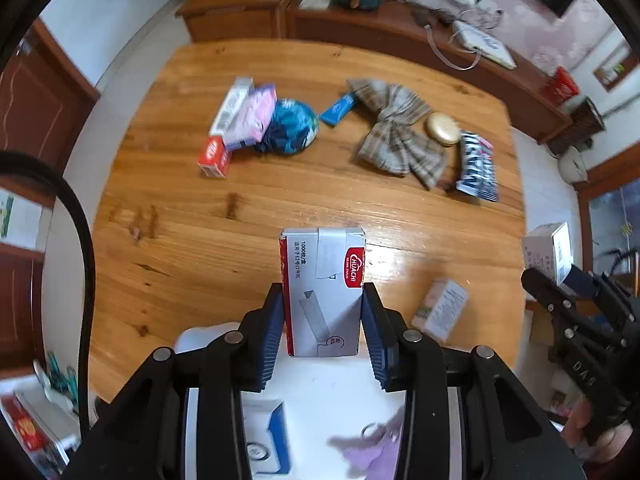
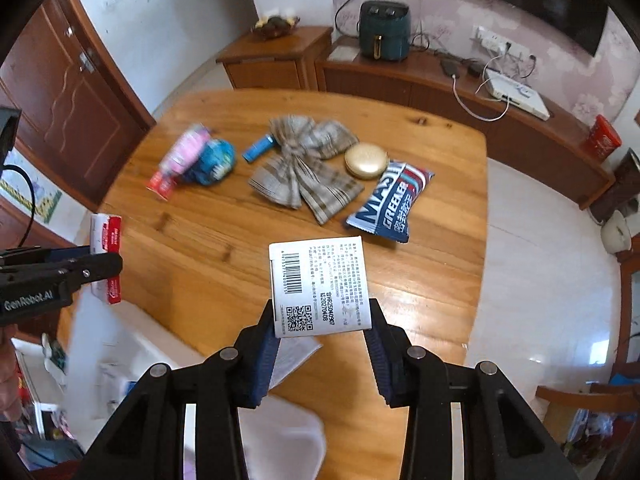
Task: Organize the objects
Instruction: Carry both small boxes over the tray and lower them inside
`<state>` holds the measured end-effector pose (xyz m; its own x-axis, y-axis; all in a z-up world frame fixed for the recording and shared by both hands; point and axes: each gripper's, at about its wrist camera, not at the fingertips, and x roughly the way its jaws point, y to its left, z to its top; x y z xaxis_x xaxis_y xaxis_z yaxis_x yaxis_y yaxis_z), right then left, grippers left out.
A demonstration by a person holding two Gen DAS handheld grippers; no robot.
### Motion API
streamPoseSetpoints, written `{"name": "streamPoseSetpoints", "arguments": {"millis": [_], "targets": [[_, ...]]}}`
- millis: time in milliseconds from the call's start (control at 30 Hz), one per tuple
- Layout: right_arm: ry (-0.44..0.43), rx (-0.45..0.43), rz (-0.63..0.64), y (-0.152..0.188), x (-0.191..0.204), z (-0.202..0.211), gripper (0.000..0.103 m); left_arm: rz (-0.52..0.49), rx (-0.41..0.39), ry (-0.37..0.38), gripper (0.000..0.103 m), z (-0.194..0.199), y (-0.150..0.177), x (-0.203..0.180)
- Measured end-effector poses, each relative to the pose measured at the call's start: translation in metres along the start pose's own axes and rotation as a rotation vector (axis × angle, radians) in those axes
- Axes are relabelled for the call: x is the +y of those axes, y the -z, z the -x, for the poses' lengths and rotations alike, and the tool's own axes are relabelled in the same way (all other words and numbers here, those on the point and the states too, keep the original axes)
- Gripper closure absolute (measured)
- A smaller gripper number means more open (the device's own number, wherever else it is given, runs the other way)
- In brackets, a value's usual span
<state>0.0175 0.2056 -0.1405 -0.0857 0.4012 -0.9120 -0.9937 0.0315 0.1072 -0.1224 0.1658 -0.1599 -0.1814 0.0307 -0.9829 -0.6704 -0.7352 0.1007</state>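
Observation:
My left gripper [image 1: 322, 312] is shut on a grey and red staple box [image 1: 322, 292], held above the near edge of the wooden table [image 1: 240, 216]. My right gripper [image 2: 322, 320] is shut on a white box with a barcode and QR code [image 2: 320, 286]. The right gripper and its white box [image 1: 548, 250] show at the right edge of the left wrist view. The left gripper with the red-edged staple box [image 2: 106, 258] shows at the left edge of the right wrist view. Below both grippers stands a white bin [image 1: 340, 392] holding a blue and white box [image 1: 272, 436] and a purple item [image 1: 372, 452].
On the table lie a plaid cloth bow [image 2: 304, 164], a gold round case [image 2: 366, 160], a blue mask packet [image 2: 390, 202], a small blue tube [image 2: 258, 148], a blue bundle [image 1: 290, 126], a pink packet [image 1: 252, 116], a red box [image 1: 214, 156] and another small white box [image 1: 440, 308]. Cabinets line the far wall.

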Motion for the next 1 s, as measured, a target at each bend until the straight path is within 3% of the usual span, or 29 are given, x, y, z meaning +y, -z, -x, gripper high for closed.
{"name": "streamPoseSetpoints", "arguments": {"millis": [267, 533, 800, 1000], "targets": [[-0.018, -0.09, -0.058, 0.026, 0.042, 0.082, 0.062, -0.17, -0.122, 0.039, 0.062, 0.068, 0.023, 0.009], [-0.049, -0.115, -0.13, 0.066, 0.091, 0.124, 0.062, -0.311, -0.207, 0.092, 0.062, 0.104, 0.053, 0.026], [-0.023, -0.096, -0.21, 0.111, 0.135, 0.124, 0.061, -0.436, -0.254, 0.085, 0.062, 0.101, 0.078, 0.038], [-0.012, -0.048, -0.28, 0.139, 0.159, 0.101, 0.061, -0.492, -0.235, 0.114, 0.062, 0.083, 0.093, 0.042]]}}
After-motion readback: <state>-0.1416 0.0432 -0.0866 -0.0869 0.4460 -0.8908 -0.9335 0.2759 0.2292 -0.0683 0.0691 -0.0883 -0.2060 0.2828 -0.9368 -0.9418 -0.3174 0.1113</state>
